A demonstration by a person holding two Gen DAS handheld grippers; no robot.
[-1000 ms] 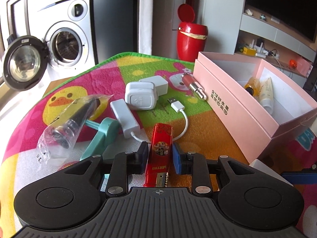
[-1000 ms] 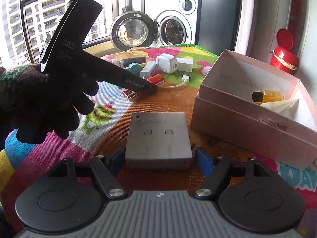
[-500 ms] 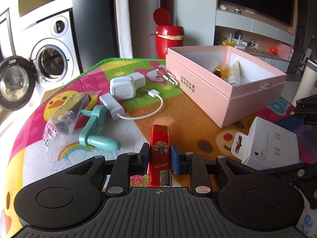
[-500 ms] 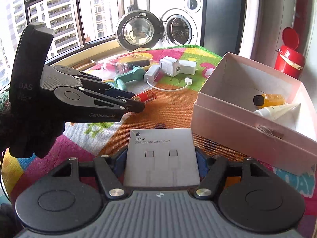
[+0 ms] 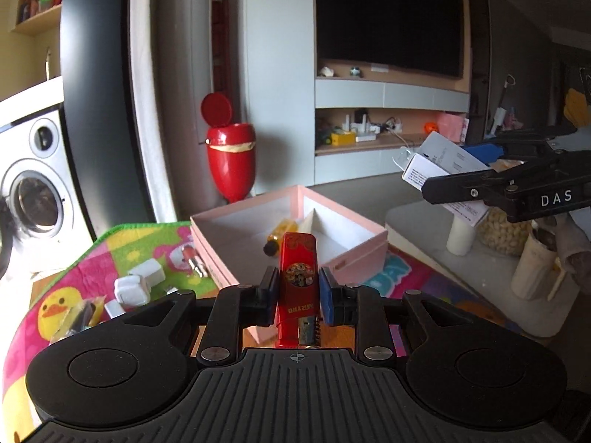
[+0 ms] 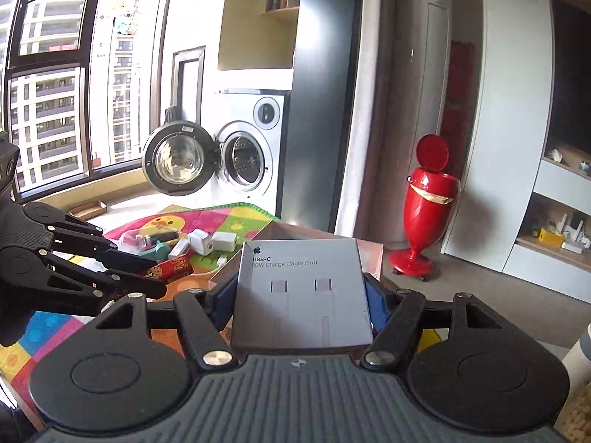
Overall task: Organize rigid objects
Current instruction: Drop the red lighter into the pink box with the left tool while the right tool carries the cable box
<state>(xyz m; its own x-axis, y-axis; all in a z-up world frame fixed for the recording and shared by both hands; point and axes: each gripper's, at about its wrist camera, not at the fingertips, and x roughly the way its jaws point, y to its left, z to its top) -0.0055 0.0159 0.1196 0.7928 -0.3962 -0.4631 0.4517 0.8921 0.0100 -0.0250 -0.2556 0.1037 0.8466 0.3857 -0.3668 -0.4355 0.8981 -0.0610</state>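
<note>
My left gripper (image 5: 297, 288) is shut on a red lighter (image 5: 297, 273) and holds it raised in front of the open pink box (image 5: 236, 254). The box holds a yellow bottle (image 5: 280, 230) and a white tube. My right gripper (image 6: 300, 288) is shut on a white USB-C cable box (image 6: 301, 295), lifted above the table. In the left wrist view the right gripper (image 5: 491, 181) shows at the upper right with the cable box (image 5: 436, 162). In the right wrist view the left gripper (image 6: 147, 277) shows at the left with the lighter (image 6: 171, 267).
On the colourful mat (image 5: 110, 251) lie white chargers (image 5: 138, 282), a lipstick (image 5: 192, 258) and a bagged dark item (image 5: 79, 317). A red bin (image 5: 229, 155) stands behind. A washing machine (image 6: 243, 155) has its door open. Jars (image 5: 498, 229) sit on a side table at right.
Both grippers have risen from the mat with their objects. The left one has swung toward the pink box. The right one has lifted the cable box high.
</note>
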